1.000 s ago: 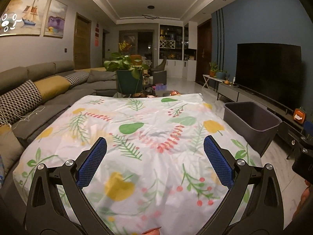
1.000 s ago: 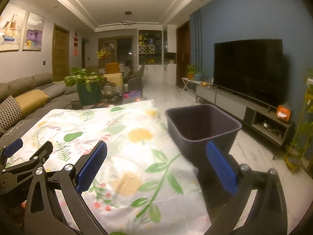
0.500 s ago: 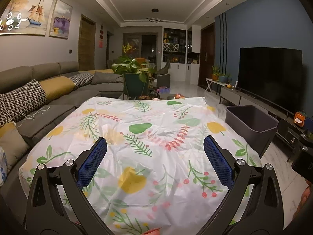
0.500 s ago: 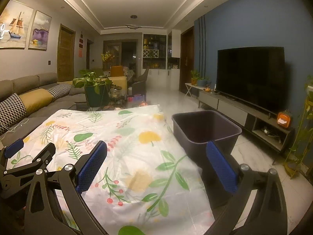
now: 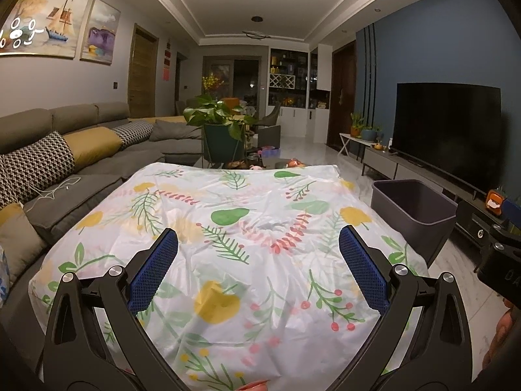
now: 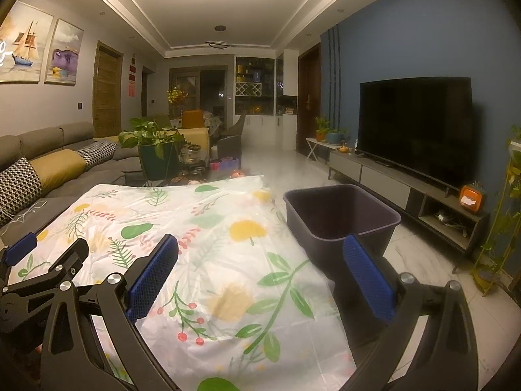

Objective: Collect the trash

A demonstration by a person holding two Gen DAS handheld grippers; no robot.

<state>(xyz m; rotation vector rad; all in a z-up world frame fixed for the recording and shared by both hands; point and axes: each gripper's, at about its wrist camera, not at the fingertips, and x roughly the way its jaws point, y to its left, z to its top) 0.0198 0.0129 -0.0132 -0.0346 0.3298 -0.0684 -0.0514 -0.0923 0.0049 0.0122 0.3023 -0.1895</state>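
Grey upholstery fills the left side of my view: the sectional sofa (image 5: 97, 150) runs along the wall, with houndstooth and mustard cushions (image 5: 92, 145) propped against its back. Opposite, on the blue wall, the dark television (image 6: 415, 127) stands on a long low TV console (image 6: 384, 176).

Between them lies the table, covered entirely by a white floral tablecloth (image 5: 228, 228) printed with green leaves, yellow blooms and red berries; the cloth is wrinkled near its middle. I can see no loose trash on the cloth from either of my cameras.

Just beside the table's right edge, on the pale tiled floor, stands the dark trash bin (image 6: 338, 221), square-mouthed, upright, its inside too dark for me to judge.

Beyond the far end of the cloth a potted plant (image 5: 224, 120) sits in a teal planter on a wire stand. A small orange gadget (image 6: 470, 197) rests on the console's near end.

My left gripper (image 5: 259, 268) hovers over the near half of the cloth, blue pads spread wide with nothing between them. My right gripper (image 6: 260, 275) hangs over the table's right edge, equally wide apart and holding nothing, its right pad in front of the bin's near wall.
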